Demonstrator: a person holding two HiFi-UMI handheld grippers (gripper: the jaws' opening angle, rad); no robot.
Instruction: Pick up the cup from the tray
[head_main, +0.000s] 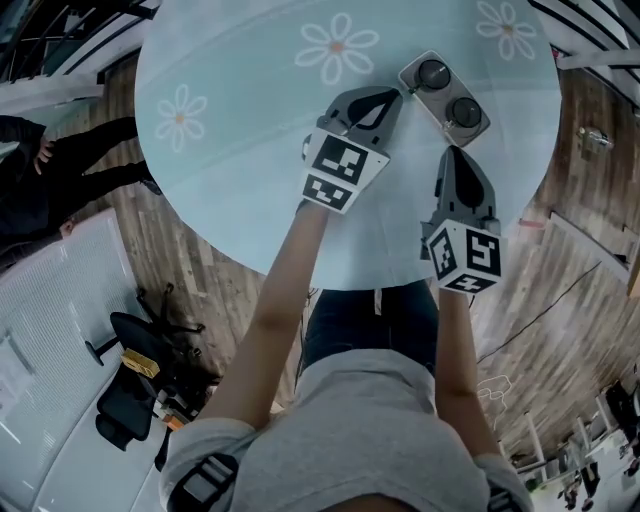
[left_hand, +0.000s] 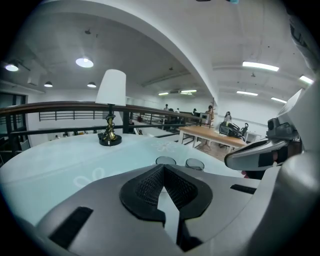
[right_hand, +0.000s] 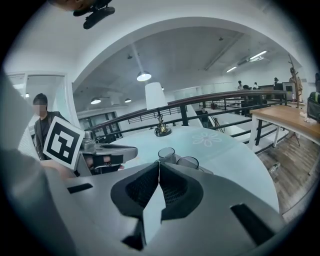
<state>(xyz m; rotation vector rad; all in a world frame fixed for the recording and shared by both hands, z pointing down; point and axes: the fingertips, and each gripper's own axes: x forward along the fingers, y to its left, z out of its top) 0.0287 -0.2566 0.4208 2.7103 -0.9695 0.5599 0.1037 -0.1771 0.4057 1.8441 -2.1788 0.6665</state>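
a small grey tray sits near the far edge of the round, pale blue, flower-printed worktop and holds 2 cups upright, the farther cup and the nearer cup. the left gripper hangs just beside the tray's left side with its jaws pressed together on nothing, and the right gripper is just short of the nearer cup, its jaws likewise closed and empty. a white-shaded lamp stands farther back on the worktop.
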